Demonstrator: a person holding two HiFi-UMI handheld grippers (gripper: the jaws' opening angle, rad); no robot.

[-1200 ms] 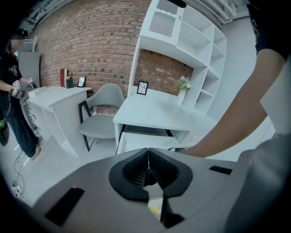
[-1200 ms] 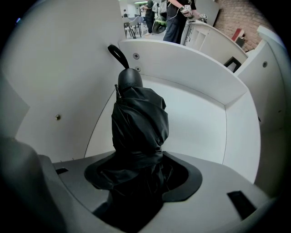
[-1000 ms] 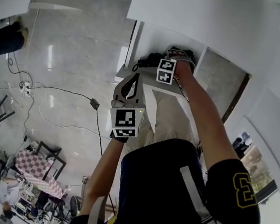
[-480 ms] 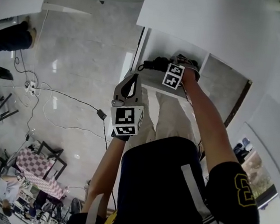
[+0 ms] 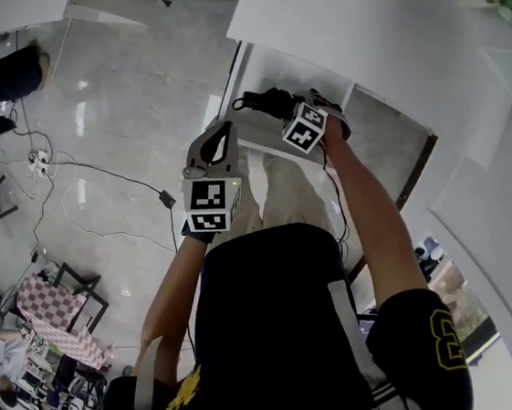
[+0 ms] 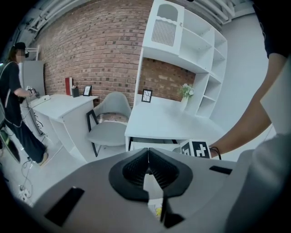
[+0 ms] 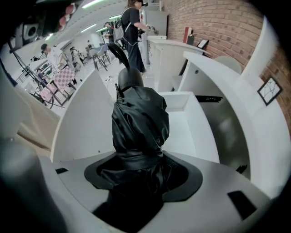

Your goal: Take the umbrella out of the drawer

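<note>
White open drawer [image 7: 186, 125] below, right claw [image 7: 141, 169] clenched on black folded umbrella [image 7: 138, 120], left claw [image 6: 148, 155] closed, empty

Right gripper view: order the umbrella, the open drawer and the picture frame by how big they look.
Largest to smallest:
1. drawer
2. umbrella, though nearness to the camera enlarges it
3. picture frame, clearly smallest

The lower end of the umbrella [image 7: 138, 123] is buried in the right hand-held gripper [image 7: 138, 177]. The gripper's body also hides the near end of the drawer [image 7: 193, 127].
</note>
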